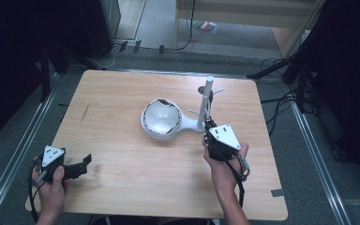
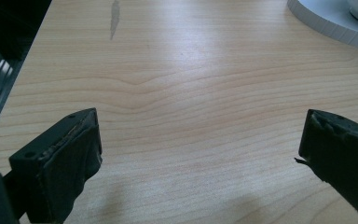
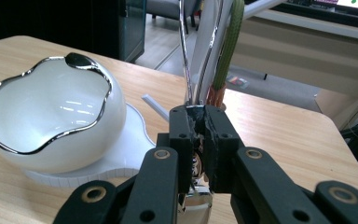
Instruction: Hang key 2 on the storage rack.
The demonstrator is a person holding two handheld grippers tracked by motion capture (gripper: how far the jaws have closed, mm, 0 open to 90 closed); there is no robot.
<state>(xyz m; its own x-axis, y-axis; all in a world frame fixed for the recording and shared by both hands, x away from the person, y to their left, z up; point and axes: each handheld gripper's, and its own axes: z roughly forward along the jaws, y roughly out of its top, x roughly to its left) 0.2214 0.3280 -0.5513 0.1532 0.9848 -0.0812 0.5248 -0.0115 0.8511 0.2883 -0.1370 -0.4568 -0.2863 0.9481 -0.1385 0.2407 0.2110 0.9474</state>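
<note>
Dark surroundings, a grey floor with loose cables and a metal rail on either side are seen around a light wooden table (image 1: 122, 187) in the high view. Near the table's centre a white bowl (image 1: 161, 117) with a chrome rim is found seated on a flat white base (image 1: 187, 125), from which a white post (image 1: 205, 101) with short side pegs rises at the bowl's three o'clock. The right gripper (image 1: 209, 132), held in the person's right hand (image 1: 225, 166), is positioned at five o'clock of the bowl, touching the foot of the post. In the right gripper view its jaws are seen pressed together on thin chrome loops (image 3: 193, 70) that hang down along the post beside a green braided cord (image 3: 228, 51); what the loops belong to cannot be told. The left gripper (image 1: 85, 164), held in the left hand (image 1: 51, 185), is noted well apart at eight o'clock of the bowl, close to the table's near edge. Its jaws are spread wide over bare wood, nothing being held between them.
</note>
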